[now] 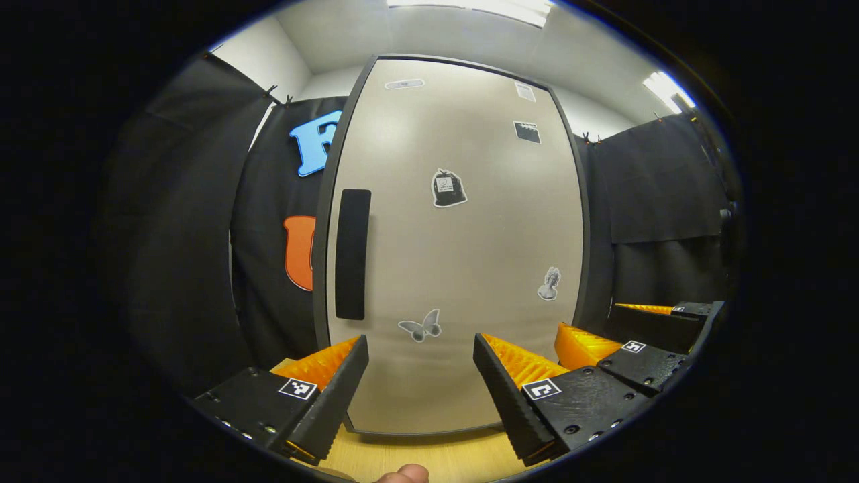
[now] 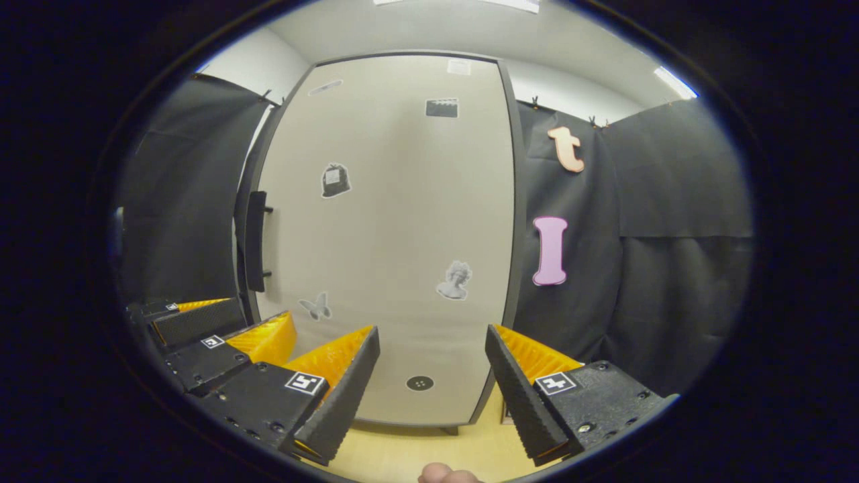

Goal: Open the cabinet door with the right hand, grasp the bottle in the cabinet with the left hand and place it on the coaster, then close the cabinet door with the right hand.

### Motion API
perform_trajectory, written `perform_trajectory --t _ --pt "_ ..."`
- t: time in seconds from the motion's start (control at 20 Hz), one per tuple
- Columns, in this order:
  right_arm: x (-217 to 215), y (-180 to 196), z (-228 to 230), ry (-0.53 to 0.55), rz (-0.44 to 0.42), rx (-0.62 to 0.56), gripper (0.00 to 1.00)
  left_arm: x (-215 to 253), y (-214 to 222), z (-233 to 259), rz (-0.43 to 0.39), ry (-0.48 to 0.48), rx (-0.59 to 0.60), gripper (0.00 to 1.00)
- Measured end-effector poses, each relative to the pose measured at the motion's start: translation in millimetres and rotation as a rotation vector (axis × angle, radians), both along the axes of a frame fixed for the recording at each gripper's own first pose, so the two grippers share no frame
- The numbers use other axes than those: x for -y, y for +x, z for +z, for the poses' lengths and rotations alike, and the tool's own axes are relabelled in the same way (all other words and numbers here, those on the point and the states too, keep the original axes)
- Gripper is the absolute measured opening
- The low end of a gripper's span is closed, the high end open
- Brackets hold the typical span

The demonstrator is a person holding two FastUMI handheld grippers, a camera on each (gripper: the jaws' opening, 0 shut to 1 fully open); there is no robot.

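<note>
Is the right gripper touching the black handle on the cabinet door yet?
Apart. In the right gripper view, the right gripper is open and holds nothing, and the handle sits far off at the cabinet door's left edge.

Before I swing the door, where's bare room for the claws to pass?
Bare wooden tabletop lies between the closed cabinet door and both open claws, left claw and right claw. The handle sits at the door's left edge, by the black cloth wall: tighter there.

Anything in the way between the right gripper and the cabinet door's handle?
Nothing blocks it. In the right gripper view the open right gripper faces the shut cabinet door; the handle lies up-left, with the left gripper low beside that path.
</note>
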State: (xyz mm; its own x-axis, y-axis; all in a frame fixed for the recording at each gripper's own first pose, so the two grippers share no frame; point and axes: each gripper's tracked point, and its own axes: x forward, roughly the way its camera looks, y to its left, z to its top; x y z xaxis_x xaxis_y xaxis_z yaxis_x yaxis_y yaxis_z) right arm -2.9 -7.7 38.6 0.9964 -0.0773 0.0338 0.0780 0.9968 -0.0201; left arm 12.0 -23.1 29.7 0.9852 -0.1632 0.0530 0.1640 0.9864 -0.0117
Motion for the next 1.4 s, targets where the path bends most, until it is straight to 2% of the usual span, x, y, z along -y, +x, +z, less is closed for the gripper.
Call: perform_trajectory --t 0.3,0.45,0.8,1.0,1.2,1.4 --pt "-10.1 33.2 11.7 -0.010 0.063 0.031 0.99 -27.8 -17.8 3.3 0.017 0.003 0.032 0.95" --pt "-43.6 32.7 27.0 -0.036 0.102 0.055 0.99 -42.9 -30.9 -2.2 0.030 0.018 0.024 0.95" --pt "-108.1 60.6 55.2 -0.088 0.246 0.125 0.99 -74.4 -51.1 3.0 0.073 0.029 0.061 0.95" --pt "-146.1 69.6 69.9 -0.113 0.328 0.169 0.99 -98.2 -60.3 -11.1 0.128 0.046 0.014 0.95" --pt "-181.4 76.8 71.6 -0.119 0.394 0.189 1.00 -119.8 -69.1 -7.8 0.184 0.050 0.021 0.95" --pt "-211.9 87.1 53.8 -0.143 0.452 0.119 0.98 -137.9 -77.6 -10.6 0.230 0.028 0.023 0.95"
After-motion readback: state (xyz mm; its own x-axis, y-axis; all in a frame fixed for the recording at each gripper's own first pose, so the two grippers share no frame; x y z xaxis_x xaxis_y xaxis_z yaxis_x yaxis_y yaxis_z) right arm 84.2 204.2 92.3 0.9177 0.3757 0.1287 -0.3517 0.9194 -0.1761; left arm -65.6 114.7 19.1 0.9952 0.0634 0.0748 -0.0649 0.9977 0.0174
